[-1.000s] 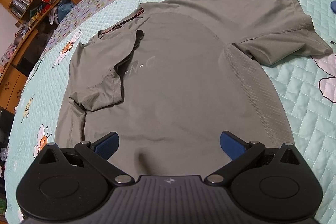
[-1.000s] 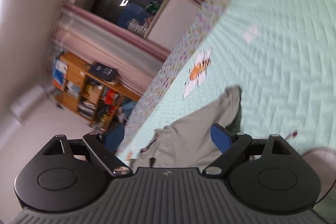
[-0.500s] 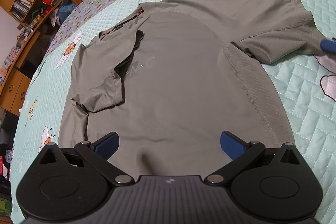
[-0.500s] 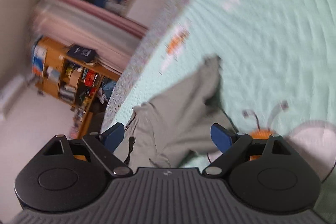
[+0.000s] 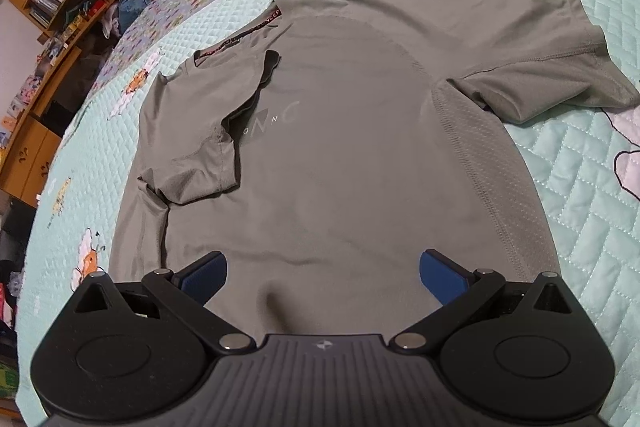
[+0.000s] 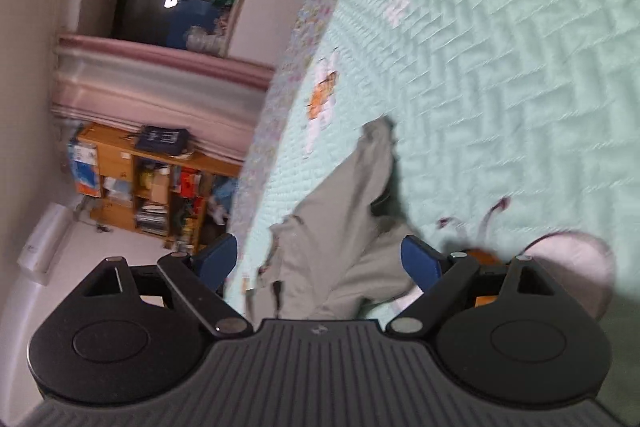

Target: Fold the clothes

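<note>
One sleeve of the grey short-sleeved T-shirt (image 5: pixel 340 155) on the quilted mint bedspread (image 5: pixel 580 187) remains unfolded; the right gripper (image 6: pixel 320 259), fingers wide, has backed off it, while the left gripper (image 5: pixel 322 267) still hovers wide over the hem.

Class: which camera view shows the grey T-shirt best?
The left wrist view: the whole grey T-shirt lies spread on the quilt, one sleeve folded in. The right wrist view shows only a blurred sleeve portion.
</note>
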Motion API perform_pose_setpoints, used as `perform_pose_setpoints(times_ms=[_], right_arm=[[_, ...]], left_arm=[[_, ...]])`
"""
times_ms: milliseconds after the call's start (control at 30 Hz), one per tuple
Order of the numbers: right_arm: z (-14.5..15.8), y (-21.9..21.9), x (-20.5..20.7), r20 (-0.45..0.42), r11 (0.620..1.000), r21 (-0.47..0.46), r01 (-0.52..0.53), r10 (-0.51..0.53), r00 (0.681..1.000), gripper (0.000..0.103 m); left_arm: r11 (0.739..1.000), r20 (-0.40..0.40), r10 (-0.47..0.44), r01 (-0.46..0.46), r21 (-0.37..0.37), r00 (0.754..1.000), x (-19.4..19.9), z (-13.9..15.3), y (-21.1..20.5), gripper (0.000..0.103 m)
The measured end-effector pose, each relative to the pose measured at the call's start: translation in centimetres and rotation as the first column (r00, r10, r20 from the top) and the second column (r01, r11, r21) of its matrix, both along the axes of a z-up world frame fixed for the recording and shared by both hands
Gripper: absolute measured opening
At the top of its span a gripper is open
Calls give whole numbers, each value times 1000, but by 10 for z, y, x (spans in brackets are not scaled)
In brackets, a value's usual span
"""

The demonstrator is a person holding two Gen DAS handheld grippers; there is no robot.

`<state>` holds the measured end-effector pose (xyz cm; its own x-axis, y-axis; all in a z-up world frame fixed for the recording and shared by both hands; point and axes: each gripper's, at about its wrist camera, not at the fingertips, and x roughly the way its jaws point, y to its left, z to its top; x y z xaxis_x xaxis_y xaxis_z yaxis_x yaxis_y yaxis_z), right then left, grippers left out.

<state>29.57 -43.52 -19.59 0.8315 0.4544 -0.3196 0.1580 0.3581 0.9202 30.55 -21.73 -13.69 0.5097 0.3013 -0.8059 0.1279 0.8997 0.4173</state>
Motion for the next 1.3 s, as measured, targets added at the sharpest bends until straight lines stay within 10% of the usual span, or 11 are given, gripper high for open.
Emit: perform_pose_setpoints(times_ms=[333,533,733,1033,1300], right_arm=[[-5,8,8,-53,995,-54,-86,83,995,89],[-10,-11,-4,-2,994,108,20,-20,1000,89],[-11,-25,-12,17,984,155,89,-93,996,90],[-14,-40,-15,23,976,173,131,-137,990,90],[-10,-39,-11,28,986,139,93,-98,995,90]], left_arm=[[1000,6,-27,27,-7,1000,-2,1,1,103],[977,98,-208,202,67,973,-18,22,-35,102],[829,251,-510,393,399,823,-32,-5,-103,93],[614,270,-758,511,602,593,-40,-46,-131,83],[473,186,-844,534,701,504,-36,-67,-157,56]])
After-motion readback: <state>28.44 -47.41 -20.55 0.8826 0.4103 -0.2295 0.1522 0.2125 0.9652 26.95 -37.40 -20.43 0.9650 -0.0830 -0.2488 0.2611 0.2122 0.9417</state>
